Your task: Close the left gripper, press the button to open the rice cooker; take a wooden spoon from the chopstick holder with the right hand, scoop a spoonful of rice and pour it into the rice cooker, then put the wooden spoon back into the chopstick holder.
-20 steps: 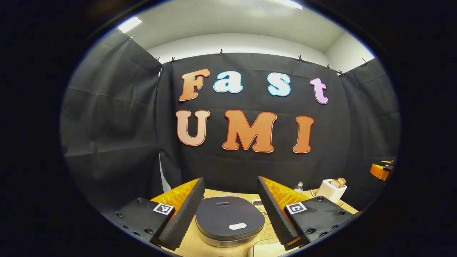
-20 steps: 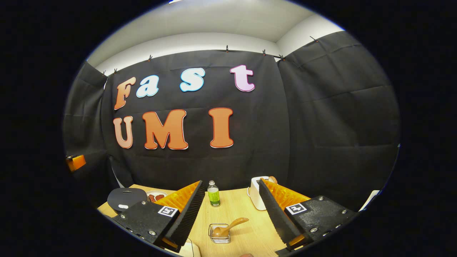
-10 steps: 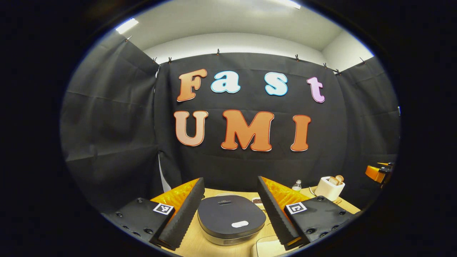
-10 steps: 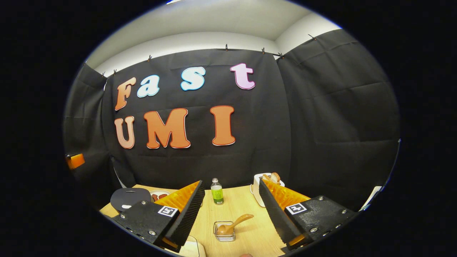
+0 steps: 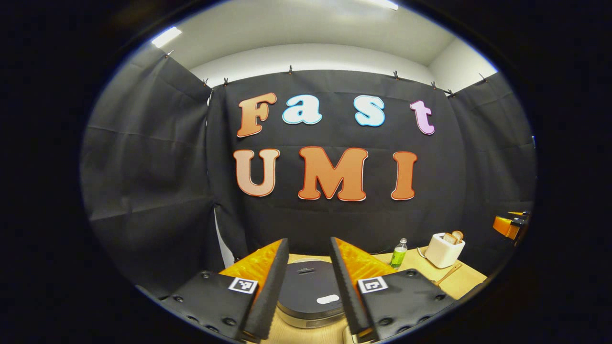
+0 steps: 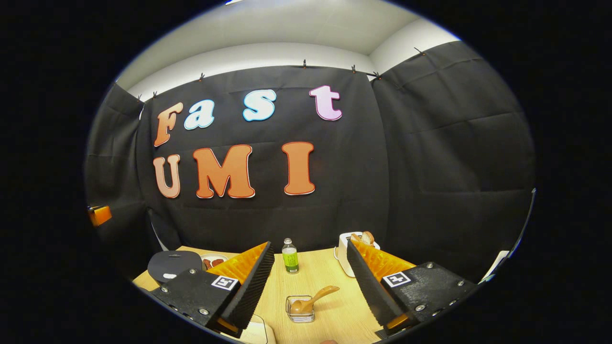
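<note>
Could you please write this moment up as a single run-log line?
phase: pre-press | left gripper: part-closed, above rice cooker, lid shut | right gripper: open, empty | wooden spoon: in holder

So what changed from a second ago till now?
The left gripper has narrowed its fingers, though a gap is left between them, with the rice cooker showing through it, lid down. It holds nothing. The right gripper stayed wide open over the table. The wooden spoon is still in its holder, and the green bottle and toaster stayed put.
</note>
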`<control>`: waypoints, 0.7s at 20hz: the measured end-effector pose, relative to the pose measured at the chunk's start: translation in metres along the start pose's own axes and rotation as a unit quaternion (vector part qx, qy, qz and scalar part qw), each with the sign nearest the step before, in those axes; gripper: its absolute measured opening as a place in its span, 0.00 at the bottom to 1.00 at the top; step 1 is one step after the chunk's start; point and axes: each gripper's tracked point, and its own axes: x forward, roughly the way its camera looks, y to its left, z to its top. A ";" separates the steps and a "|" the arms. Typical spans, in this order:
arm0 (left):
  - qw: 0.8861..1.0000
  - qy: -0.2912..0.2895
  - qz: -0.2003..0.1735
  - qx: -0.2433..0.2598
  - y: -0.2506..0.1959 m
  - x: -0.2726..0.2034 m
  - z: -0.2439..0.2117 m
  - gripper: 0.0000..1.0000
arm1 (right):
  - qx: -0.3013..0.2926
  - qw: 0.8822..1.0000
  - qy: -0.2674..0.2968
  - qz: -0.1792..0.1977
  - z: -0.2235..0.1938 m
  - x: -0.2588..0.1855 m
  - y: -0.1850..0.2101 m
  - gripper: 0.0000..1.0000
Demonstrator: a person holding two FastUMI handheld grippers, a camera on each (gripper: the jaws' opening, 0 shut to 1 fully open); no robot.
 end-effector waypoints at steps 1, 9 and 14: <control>1.000 -0.001 0.004 -0.002 0.000 0.000 0.001 0.42 | -0.002 1.000 0.002 -0.001 -0.002 0.000 0.000 0.94; 0.999 0.029 -0.022 -0.019 -0.010 0.021 -0.024 0.04 | -0.010 1.000 0.014 -0.003 -0.012 0.005 0.001 0.94; 0.997 0.062 -0.035 -0.008 -0.020 0.043 -0.058 0.04 | -0.010 1.000 0.025 0.000 -0.021 0.008 0.003 0.94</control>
